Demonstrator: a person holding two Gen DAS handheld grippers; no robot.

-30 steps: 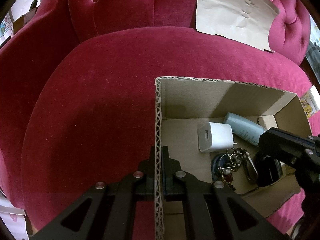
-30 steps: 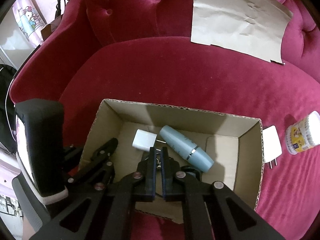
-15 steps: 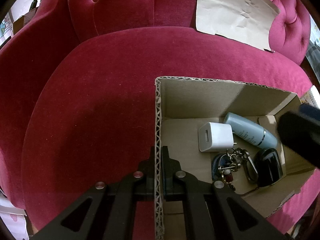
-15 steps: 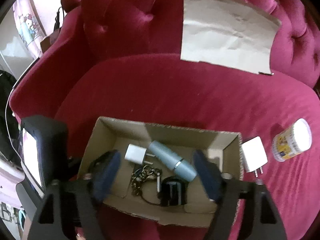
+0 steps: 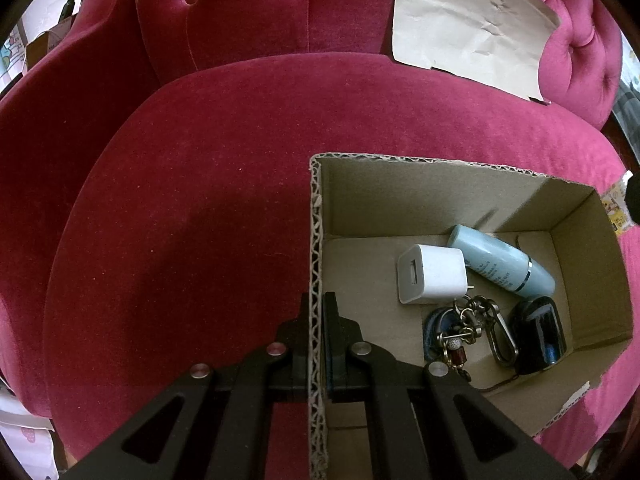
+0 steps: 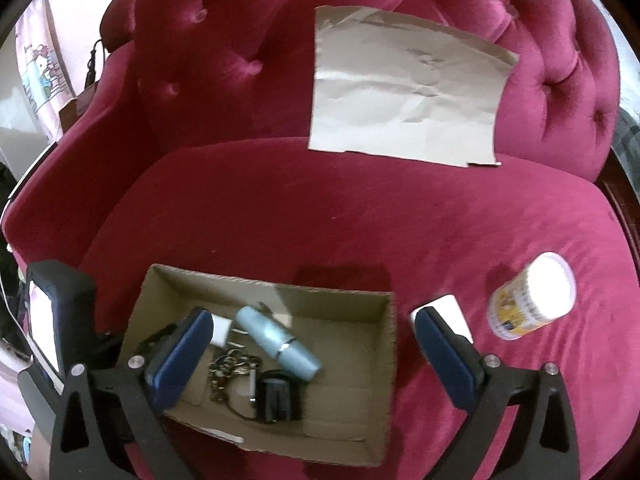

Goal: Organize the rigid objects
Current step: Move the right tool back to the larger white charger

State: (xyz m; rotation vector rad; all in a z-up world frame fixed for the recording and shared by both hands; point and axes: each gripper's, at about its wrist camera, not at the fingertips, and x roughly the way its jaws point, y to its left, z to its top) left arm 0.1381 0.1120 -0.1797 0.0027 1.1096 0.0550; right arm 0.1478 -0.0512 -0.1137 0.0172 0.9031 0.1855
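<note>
The left gripper is clenched on the left wall of the cardboard box, which sits on the red sofa seat. The right gripper hangs above the box, its jaws having just been opening, now released with nothing between them. Inside lie a white charger, a blue bottle, keys and a black device; right of the box, a second charger and a small tub rest on the seat.

No text can be read in either view. Blue tube in the box: a few lines of dark print along its side, too small to make out. Round tub on the sofa seat: yellow label with dark print, blurred. Cloth at far left, right wrist view: cartoon cat figure, no letters legible.
</note>
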